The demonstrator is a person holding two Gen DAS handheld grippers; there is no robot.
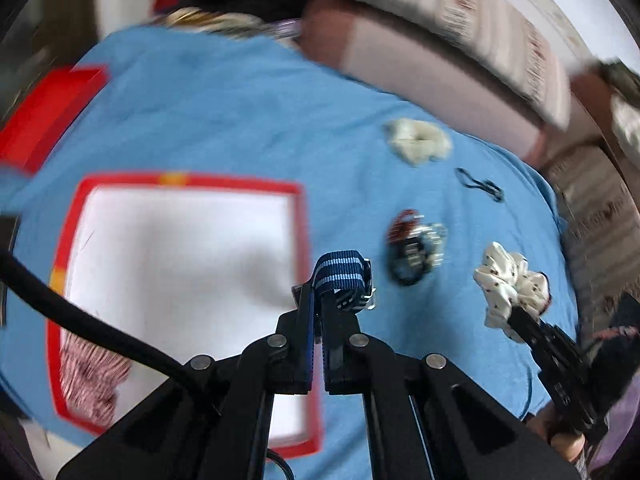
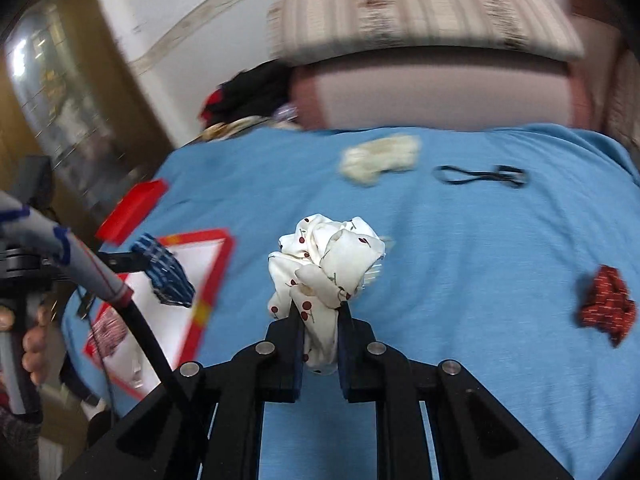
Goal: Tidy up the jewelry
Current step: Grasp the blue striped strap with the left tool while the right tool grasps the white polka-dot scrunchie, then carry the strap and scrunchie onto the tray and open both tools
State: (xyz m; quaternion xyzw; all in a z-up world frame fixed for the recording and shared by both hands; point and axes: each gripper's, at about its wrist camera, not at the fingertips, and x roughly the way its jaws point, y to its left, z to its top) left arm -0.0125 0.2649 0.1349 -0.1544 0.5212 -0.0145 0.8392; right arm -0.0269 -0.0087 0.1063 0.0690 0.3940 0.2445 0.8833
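No writing could be read anywhere; the pictures were blurred and nothing carried a legible label.

On the blue cloth, at the left, lay a red-rimmed box with a white bottom, and a pink-and-white striped scrunchie sat in its near left corner. A red lid lay just beyond the box. A black cable crossed in front of the box in the left wrist view.

The left gripper was pinched tight on a navy-and-light-blue striped scrunchie, lifted near the box's right edge. The right wrist view showed what the left could not: the person's hand around that gripper's handle, with the striped scrunchie hanging above the box.

Further right, the left view alone showed a small heap of dark and silvery hair pieces, too blurred to sort out. A cream scrunchie and a thin black hair tie lay toward the far edge, near the pink sofa.

The right gripper was closed nearly all the way on a white cherry-print scrunchie, raised clear of the cloth. Only the right view showed a red patterned scrunchie lying far to the right.
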